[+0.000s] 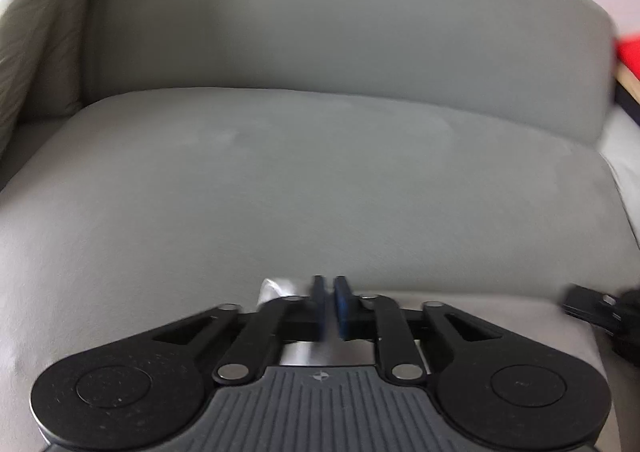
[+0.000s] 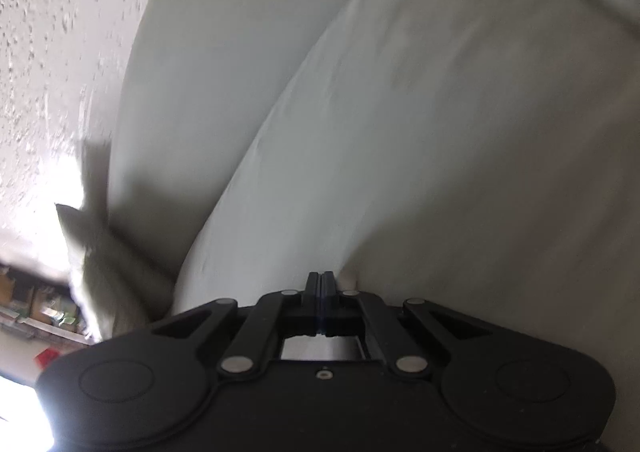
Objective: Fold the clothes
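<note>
Cloth [image 1: 274, 289] sits pinched in your nearly closed left gripper [image 1: 329, 292] above the sofa [image 1: 280, 171]; your right gripper [image 2: 320, 284] is clamped together, its hold unclear

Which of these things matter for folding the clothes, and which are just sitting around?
For the job: left gripper, right gripper, pale cloth by the left gripper.
Just lying about: sofa, pillow, red object.

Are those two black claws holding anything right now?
Both grippers, left and right, look closed on pale cloth edges; which garment part, I cannot tell.
</note>
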Available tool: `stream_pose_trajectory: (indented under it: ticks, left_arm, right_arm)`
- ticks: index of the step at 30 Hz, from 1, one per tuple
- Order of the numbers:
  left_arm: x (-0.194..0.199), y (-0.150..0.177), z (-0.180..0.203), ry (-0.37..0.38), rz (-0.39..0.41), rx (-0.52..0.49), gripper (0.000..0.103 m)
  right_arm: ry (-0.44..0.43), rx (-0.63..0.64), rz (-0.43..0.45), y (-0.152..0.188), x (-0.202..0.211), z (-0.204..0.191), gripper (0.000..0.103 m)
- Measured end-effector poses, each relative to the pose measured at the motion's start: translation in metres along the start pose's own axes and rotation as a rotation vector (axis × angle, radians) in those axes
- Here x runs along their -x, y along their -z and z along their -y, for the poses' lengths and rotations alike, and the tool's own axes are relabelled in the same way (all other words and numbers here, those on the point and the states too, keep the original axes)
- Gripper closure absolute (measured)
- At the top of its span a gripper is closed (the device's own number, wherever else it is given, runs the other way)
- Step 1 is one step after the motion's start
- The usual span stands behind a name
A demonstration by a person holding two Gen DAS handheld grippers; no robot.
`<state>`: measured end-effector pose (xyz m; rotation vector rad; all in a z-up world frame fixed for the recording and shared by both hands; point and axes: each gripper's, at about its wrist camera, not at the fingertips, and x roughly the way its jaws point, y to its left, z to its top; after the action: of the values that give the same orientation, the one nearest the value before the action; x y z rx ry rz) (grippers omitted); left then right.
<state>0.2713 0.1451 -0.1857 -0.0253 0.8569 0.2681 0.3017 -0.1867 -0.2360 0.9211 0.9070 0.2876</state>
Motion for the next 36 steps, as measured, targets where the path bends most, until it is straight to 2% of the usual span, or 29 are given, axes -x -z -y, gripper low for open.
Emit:
stream_pose_trajectory:
  ticks: [4,7,8,9,11,13,17,20,22,24,26,29,36]
  left_arm:
    - [-0.004,-0.002,-0.02,-0.12,-0.015,0.096,0.09]
    - [0.015,0.001,-0.037,-0.159,-0.023,0.144,0.089]
    - [0.026,0.003,-0.04,-0.162,-0.018,0.154,0.089]
    - [0.04,0.007,-0.043,-0.151,-0.007,0.161,0.087]
    - [0.071,0.017,-0.05,-0.11,0.016,0.19,0.085]
    - [0.101,0.029,-0.056,-0.036,0.034,0.215,0.079]
    - [0.148,0.054,-0.054,0.079,0.065,0.211,0.078]
    - [0.175,0.072,-0.048,0.148,0.094,0.152,0.074]
    - [0.182,0.086,-0.039,0.161,0.077,0.086,0.072]
    - [0.185,0.098,-0.029,0.162,0.051,0.019,0.071]
    - [0.179,0.104,-0.016,0.125,0.026,-0.052,0.071]
    - [0.171,0.106,0.003,0.085,0.034,-0.153,0.071]
    - [0.142,0.108,0.018,0.119,-0.024,-0.257,0.072]
  right_arm:
    - [0.076,0.038,0.081,-0.002,0.012,0.003,0.103]
    - [0.157,0.081,0.138,0.005,0.036,-0.004,0.102]
    - [0.173,0.096,0.155,0.008,0.047,-0.008,0.095]
    - [0.167,0.111,0.164,0.01,0.057,-0.013,0.089]
    - [0.15,0.147,0.177,0.013,0.078,-0.021,0.088]
    - [0.128,0.23,0.184,0.021,0.105,-0.031,0.088]
    - [0.079,0.362,0.174,0.049,0.156,-0.047,0.086]
    - [0.044,0.456,0.16,0.067,0.182,-0.058,0.083]
    - [0.022,0.49,0.141,0.083,0.194,-0.056,0.081]
    - [0.0,0.511,0.084,0.091,0.188,-0.058,0.079]
    - [-0.002,0.538,0.021,0.101,0.177,-0.06,0.079]
    - [-0.025,0.611,-0.057,0.115,0.159,-0.068,0.079]
    - [0.036,0.746,-0.193,0.144,0.122,-0.084,0.08]
